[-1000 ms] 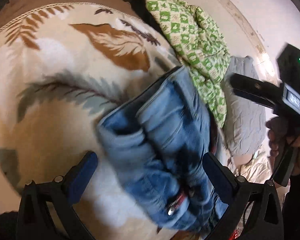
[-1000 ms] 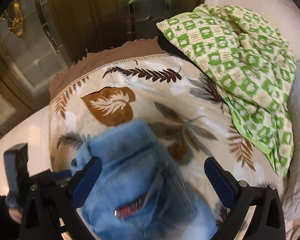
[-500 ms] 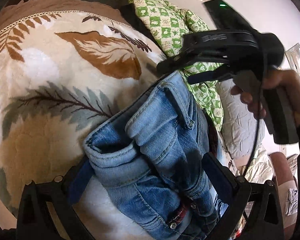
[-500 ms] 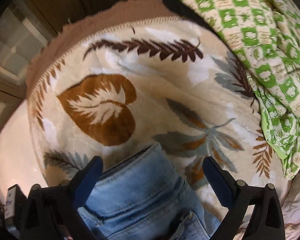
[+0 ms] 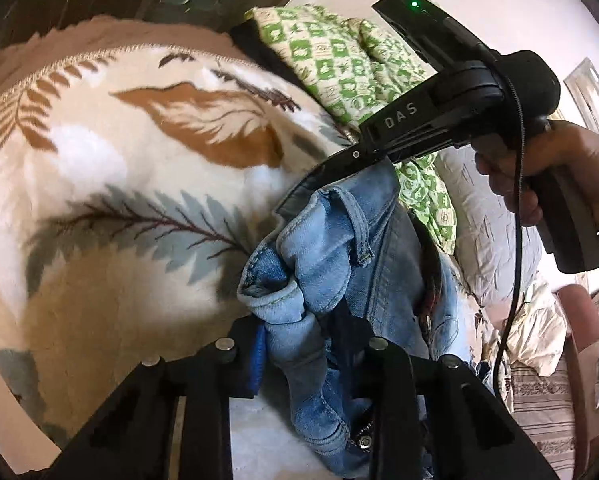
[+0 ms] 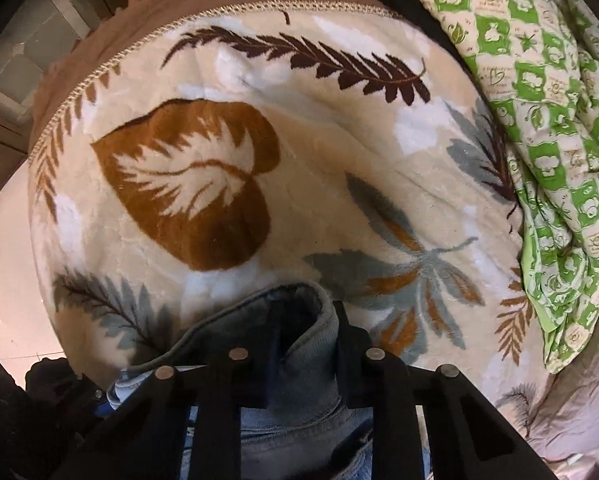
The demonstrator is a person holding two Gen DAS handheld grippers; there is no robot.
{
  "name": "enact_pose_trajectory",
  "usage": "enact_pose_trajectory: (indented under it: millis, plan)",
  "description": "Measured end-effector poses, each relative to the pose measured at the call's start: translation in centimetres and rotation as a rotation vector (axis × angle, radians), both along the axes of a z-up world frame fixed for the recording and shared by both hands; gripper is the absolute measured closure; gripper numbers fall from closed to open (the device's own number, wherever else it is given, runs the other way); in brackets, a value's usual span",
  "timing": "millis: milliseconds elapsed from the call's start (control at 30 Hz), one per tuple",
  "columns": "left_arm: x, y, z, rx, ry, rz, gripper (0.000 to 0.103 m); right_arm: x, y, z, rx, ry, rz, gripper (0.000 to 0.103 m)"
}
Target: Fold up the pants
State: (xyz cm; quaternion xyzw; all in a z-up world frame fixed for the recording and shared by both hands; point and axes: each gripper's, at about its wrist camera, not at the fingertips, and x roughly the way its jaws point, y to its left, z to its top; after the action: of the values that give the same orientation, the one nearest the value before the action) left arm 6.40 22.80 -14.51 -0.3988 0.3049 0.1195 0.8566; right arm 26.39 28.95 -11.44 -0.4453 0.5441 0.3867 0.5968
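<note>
The pants (image 5: 339, 264), bunched on the leaf-print blanket (image 5: 119, 208) beside the green checked quilt (image 5: 339, 64), now sit pinched at both ends as the left gripper (image 5: 303, 344) and right gripper (image 6: 305, 344), spread wide a second ago, are closing on denim, ready for lifting and straightening.

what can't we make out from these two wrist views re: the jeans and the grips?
- Left wrist: lower jeans cut off by the bottom edge, behind the closing left gripper.
- Right wrist: right gripper closing on a denim fold; rest of the jeans under its frame.
- Left wrist: right gripper's tips buried in denim.
</note>
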Motion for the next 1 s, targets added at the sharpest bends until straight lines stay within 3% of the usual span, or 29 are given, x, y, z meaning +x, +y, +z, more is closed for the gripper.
enact_pose_trajectory:
  millis: [100, 267, 367, 467, 633, 833, 933, 1000]
  plan:
    - [-0.5, -0.6, 1.0, 0.030, -0.018, 0.001, 0.077, -0.4, -1.2, 1.8, 0.047, 0.001, 0.001, 0.082]
    - [-1.8, -3.2, 5.1, 0.171, -0.076, -0.046, 0.079, -1.4, -4.7, 6.3, 0.165, -0.010, -0.005, 0.083]
    - [-2.2, -5.5, 7.7, 0.257, -0.119, -0.083, 0.080, -2.4, -8.7, 9.7, 0.241, -0.044, -0.016, 0.084]
    - [-2.3, -9.3, 10.6, 0.391, -0.160, -0.149, 0.080, -2.5, -12.7, 12.7, 0.328, -0.069, -0.051, 0.084]
    - [-1.6, -16.9, 13.6, 0.572, -0.206, -0.310, 0.081, -2.4, -22.9, 16.7, 0.491, -0.103, -0.155, 0.085]
    - [0.0, -26.1, 12.5, 0.665, -0.203, -0.560, 0.081, -1.9, -36.1, 15.4, 0.562, -0.130, -0.330, 0.085]
    - [1.2, -30.0, 10.2, 0.723, -0.154, -0.679, 0.082, -1.2, -41.7, 12.6, 0.569, -0.128, -0.431, 0.086]
    - [2.4, -32.0, 7.8, 0.749, -0.095, -0.757, 0.082, -0.4, -44.7, 9.2, 0.541, -0.110, -0.511, 0.087]
